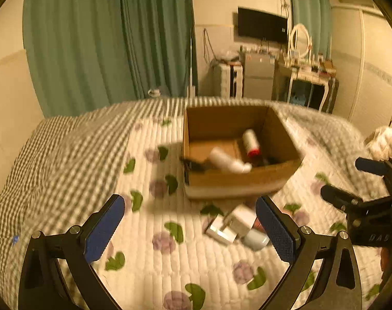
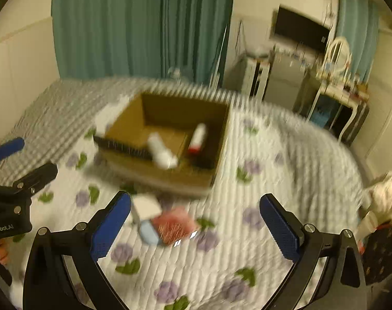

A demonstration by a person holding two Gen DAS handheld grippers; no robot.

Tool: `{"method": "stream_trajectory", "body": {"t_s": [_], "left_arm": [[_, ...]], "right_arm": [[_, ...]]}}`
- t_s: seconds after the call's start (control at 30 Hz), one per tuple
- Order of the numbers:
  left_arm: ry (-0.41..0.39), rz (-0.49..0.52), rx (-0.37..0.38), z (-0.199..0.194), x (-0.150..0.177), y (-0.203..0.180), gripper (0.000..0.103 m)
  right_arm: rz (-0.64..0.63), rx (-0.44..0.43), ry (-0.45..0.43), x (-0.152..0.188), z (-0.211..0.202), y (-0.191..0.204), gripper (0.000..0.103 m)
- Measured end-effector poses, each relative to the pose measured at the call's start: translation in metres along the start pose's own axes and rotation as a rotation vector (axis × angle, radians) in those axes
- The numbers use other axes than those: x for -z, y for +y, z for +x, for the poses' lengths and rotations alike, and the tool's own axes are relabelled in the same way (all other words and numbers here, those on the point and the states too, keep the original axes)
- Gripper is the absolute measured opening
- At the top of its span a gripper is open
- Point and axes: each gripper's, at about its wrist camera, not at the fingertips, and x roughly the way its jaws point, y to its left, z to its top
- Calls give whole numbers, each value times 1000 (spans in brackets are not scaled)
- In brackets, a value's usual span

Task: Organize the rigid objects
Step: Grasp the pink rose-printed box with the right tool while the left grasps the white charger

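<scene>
"enrobot.ai" on left tongs (image 2: 25,160).

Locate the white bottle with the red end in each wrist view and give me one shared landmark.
Left wrist: the white bottle with the red end lies inside the cardboard box, right of centre, red end toward the camera.
Right wrist: same bottle, in the box's right half, picture centre.
Shared landmark: the plain white bottle lying beside it.

Two wrist views side by side, angled down at shared cardboard box (image 1: 237,155) nearby.
</scene>
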Motion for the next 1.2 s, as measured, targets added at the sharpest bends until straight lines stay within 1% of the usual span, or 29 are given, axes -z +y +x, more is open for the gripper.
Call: {"method": "stream_trajectory", "body": {"t_s": [0.1,0.13,0.23,0.3,0.43,0.5,0.57,0.67,0.7,0.77,0.8,0.93,1.0,1.1,1.2], "left_arm": [[42,-1,-17,24,16,-3,103],[67,2,-21,36,22,-6,103],[107,21,-33,60,36,-9,103],[133,30,-45,75,43,-11,103],[175,35,-57,95,57,-9,103],[197,35,-60,104,62,-8,103],[215,37,-62,111,65,-9,103],[229,47,-61,119,68,-11,103],[234,51,-61,121,68,-12,103],[241,58,-55,123,69,-15,103],[243,63,-54,124,69,-16,103],[245,104,-49,125,70,-23,103],[253,125,-39,128,73,-27,103],[281,150,-34,136,78,-32,103],[290,136,11,141,81,-33,103]], "right_arm": [[-8,2,67,23,37,6,100],[-21,7,83,27,47,8,100],[-84,25,131,42,77,16,100],[-105,-1,158,49,95,19,100],[-138,-90,220,55,130,23,100],[-152,-106,251,54,149,22,100],[-146,-125,277,52,165,17,99],[-104,-193,299,47,181,8,99],[-96,-206,304,47,183,6,99],[-93,-236,301,48,183,5,89],[-93,-262,301,48,181,5,82],[-90,-251,292,51,170,2,77],[-91,-229,271,53,162,0,77],[-57,-198,225,52,147,-5,75],[-27,-188,201,50,137,-13,75]]}}
